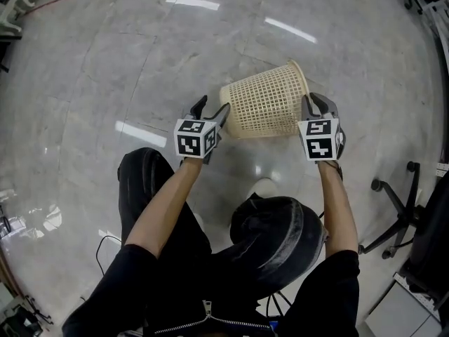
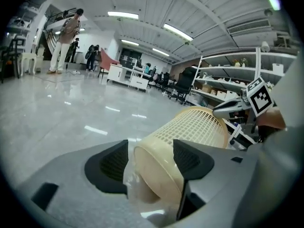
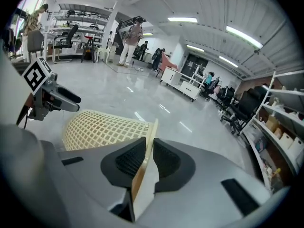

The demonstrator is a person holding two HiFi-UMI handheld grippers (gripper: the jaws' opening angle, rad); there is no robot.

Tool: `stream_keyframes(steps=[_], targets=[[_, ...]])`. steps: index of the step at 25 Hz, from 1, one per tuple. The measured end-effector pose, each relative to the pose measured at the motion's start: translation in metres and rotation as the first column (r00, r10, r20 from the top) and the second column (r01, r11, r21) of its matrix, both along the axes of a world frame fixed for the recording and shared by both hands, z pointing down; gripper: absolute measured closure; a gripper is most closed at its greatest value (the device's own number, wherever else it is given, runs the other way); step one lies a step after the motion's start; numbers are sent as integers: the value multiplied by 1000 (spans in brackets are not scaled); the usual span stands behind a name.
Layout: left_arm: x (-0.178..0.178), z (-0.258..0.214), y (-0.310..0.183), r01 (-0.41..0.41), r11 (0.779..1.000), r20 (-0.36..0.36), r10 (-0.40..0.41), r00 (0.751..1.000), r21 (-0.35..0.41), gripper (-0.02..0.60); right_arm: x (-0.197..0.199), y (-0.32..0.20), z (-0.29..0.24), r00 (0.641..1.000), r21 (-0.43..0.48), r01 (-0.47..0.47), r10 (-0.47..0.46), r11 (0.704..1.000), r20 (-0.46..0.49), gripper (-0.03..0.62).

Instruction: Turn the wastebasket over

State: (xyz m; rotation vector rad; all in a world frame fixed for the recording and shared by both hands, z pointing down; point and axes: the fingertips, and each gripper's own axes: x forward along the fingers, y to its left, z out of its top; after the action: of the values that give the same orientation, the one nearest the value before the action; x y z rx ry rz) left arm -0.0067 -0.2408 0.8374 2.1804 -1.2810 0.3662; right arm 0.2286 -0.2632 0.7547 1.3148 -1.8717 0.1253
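A cream mesh wastebasket (image 1: 266, 107) lies on its side above the shiny floor, rim to the right, solid base to the left. My left gripper (image 1: 212, 109) stands open at the base end. In the left gripper view the basket's base (image 2: 156, 175) sits between the wide-spread jaws, and I cannot tell whether the pads touch it. My right gripper (image 1: 312, 102) is shut on the basket's rim; in the right gripper view the thin rim edge (image 3: 151, 132) is pinched between the pads, with the mesh wall (image 3: 102, 127) stretching away to the left.
An office chair's wheeled base (image 1: 396, 209) stands on the floor at the right. A thin cable (image 1: 105, 243) lies on the floor by the person's knee. Shelves (image 2: 232, 87) and desks line the far side, and people (image 2: 64, 39) stand in the distance.
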Motion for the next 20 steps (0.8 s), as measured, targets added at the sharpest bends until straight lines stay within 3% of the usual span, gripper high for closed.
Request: stream_keyframes(steps=[7, 10, 13, 17, 20], targets=[[17, 16, 14, -22, 994, -173, 3, 985, -103, 296, 10, 5, 3, 999, 17, -38, 38, 999, 12, 549], [36, 14, 22, -84, 988, -263, 49, 964, -126, 296, 15, 9, 4, 998, 8, -55, 55, 998, 23, 554], [49, 15, 25, -112, 984, -289, 69, 955, -137, 285, 23, 12, 6, 996, 3, -79, 79, 997, 44, 560], [52, 24, 30, -79, 972, -326, 2, 945, -223, 239, 31, 18, 7, 994, 8, -95, 94, 995, 59, 562], [63, 25, 36, -100, 964, -375, 0, 927, -246, 241, 35, 23, 8, 994, 18, -103, 102, 995, 50, 562]])
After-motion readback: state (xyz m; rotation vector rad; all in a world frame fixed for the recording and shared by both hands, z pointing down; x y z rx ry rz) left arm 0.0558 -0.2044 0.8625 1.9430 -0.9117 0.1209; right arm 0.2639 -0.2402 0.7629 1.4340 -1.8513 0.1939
